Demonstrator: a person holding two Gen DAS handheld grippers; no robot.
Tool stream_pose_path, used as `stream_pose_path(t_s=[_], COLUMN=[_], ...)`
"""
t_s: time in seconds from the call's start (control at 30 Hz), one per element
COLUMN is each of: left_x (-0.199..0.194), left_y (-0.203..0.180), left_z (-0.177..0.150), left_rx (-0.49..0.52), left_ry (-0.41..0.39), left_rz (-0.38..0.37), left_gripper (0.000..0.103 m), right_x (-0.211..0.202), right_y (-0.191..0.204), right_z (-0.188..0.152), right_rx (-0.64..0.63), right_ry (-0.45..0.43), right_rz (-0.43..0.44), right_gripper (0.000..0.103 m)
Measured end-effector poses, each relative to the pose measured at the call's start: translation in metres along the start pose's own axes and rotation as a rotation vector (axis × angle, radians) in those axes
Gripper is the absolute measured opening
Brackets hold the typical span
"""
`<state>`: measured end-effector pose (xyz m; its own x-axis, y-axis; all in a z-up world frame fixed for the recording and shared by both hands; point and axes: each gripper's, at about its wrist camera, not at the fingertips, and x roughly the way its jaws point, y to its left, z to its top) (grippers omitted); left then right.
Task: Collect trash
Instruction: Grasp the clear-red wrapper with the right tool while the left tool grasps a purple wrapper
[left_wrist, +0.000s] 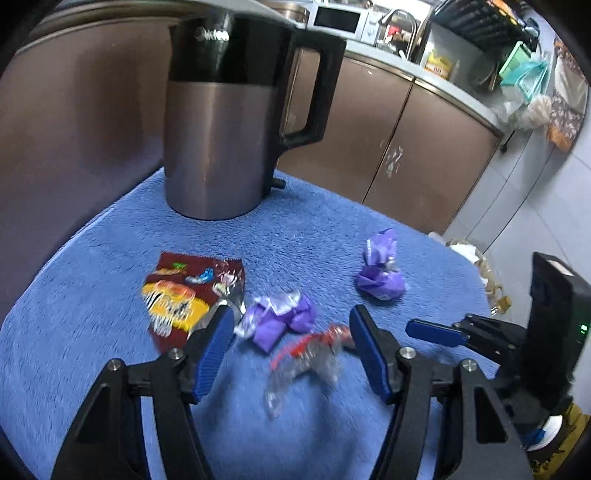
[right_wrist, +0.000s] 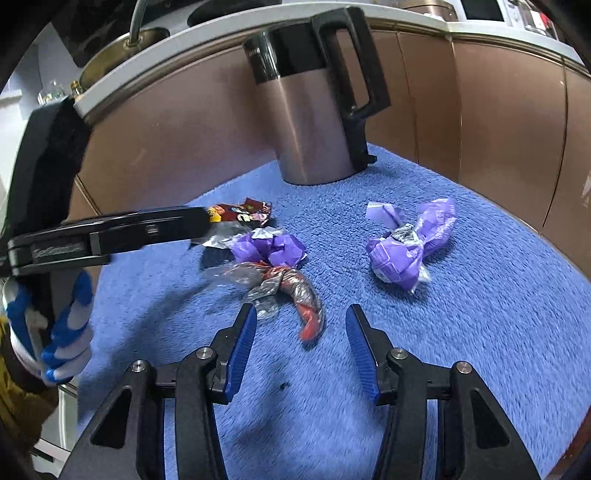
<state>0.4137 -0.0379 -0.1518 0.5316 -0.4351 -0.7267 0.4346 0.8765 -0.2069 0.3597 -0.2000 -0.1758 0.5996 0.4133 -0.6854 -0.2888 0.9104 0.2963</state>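
Both grippers — left (left_wrist: 291, 332), right (right_wrist: 301, 328) — are spread wide, empty. Red wrapper (right_wrist: 295, 291) lies on the blue mat (right_wrist: 480, 314) between the pads: light, crinkly, slippery — pinch its twisted middle.

You see a fuzzy blue cloth (left_wrist: 110, 258) filling the lower frame. At upper centre, the kettle (left_wrist: 218, 110) is brushed grey metal with a black top band and black handle. Left of centre, the flat snack packet (left_wrist: 184, 291) is dark red with yellow, white and blue print. Two crumpled wrappers are purple: one (left_wrist: 280, 317) at centre, one (left_wrist: 380, 273) to the right. The twisted wrapper (right_wrist: 291, 291) is clear with red. Both grippers, left (left_wrist: 291, 347) and right (right_wrist: 301, 347), are black with blue ribbed pads. The cabinets (left_wrist: 406, 129) behind are brown.
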Motion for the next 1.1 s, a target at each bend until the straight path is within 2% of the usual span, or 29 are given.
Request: stream_pose_path(t_s=[0.23,0.4,0.53,0.6,0.67,0.87,1.1], left_x=[0.043,0.056,0.064,0.066,0.064,0.050,-0.005], left_y=[0.012,0.017,0.024,0.028,0.030,0.028,0.018], left_z=[0.002,-0.003,-0.006,-0.007,-0.008,-0.012,-0.015], left_rx=[-0.055,-0.070,-0.109,-0.126,-0.140,-0.142,-0.121], left_ry=[0.075,0.101,0.122,0.120,0.115,0.099,0.024], left_rz=[-0.027,-0.034,-0.060,-0.070,-0.079,-0.075,-0.071], left_gripper=[0.054,0.047,0.028,0.027,0.026,0.023,0.023], right_x=[0.028,0.044,0.049,0.052,0.053,0.052,0.033], right_y=[-0.003,0.002,0.007,0.009,0.010,0.014,0.019], right_z=[0.008,0.009,0.006,0.007,0.007,0.006,-0.001], right_rx=[-0.018,-0.052,-0.078,-0.085,-0.086,-0.099,-0.099], right_ry=[0.039,0.094,0.118,0.121,0.120,0.111,0.084], right_rz=[-0.003,-0.010,-0.025,-0.030,-0.029,-0.036,-0.032], right_gripper=[0.048,0.044,0.026,0.020,0.014,0.011,0.011])
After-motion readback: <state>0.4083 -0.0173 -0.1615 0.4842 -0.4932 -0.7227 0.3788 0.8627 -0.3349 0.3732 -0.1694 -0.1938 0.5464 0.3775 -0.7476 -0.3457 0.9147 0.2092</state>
